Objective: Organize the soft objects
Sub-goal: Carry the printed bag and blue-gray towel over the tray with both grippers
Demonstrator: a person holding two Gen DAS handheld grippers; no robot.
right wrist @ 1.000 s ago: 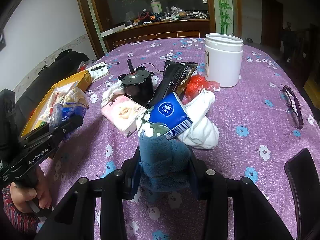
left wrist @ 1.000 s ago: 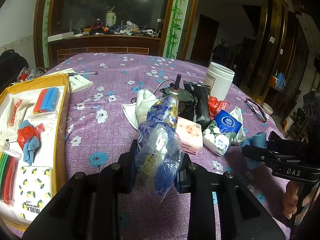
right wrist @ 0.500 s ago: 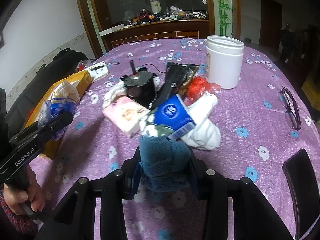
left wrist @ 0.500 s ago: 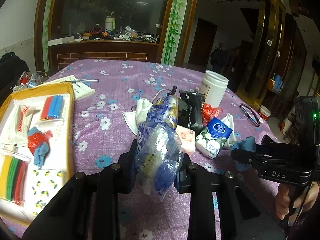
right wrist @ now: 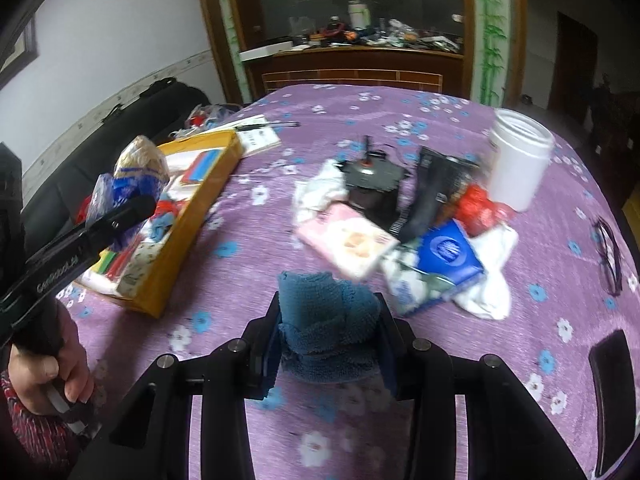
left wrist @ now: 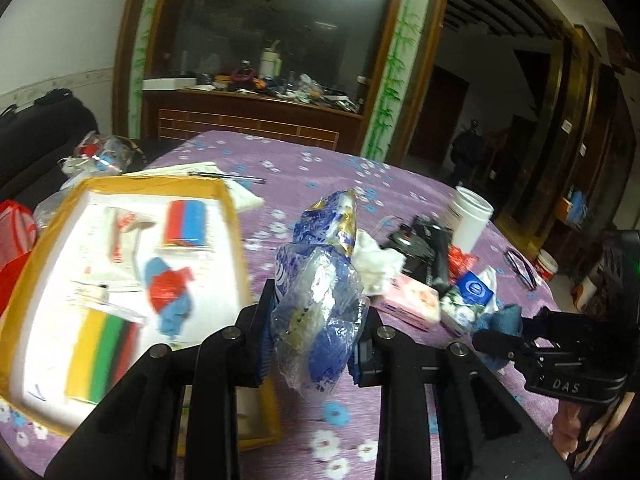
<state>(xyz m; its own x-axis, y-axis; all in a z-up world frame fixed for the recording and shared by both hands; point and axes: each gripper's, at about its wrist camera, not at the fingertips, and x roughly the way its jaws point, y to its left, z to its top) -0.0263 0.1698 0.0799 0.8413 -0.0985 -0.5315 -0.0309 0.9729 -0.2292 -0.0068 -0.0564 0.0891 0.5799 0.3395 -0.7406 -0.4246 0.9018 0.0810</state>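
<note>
- Now my left gripper [left wrist: 316, 334] pinches a crinkly plastic bag [left wrist: 320, 292], blue/white/gold print, glossy & lumpy, held above the table beside the tray.
- My right gripper [right wrist: 328, 344] is clamped on a blue terry cloth [right wrist: 326, 320], fuzzy, bunched into a thick wad btwn the black pads.
- Yellow-rimmed tray [left wrist: 232, 216] w/ white floor holds a red/blue block, striped yellow/green/red sticks, small red & blue rag.
- Purple tablecloth [right wrist: 460, 360], flat, floral print.
- Pile near table centre: pink soft tissue pack [right wrist: 348, 240], blue tissue pack [right wrist: 448, 256], white cloth [right wrist: 492, 276], black round motor [right wrist: 370, 184], all touching.
- White plastic jar [right wrist: 518, 160], cylindrical, open top, just beside the pile.
</note>
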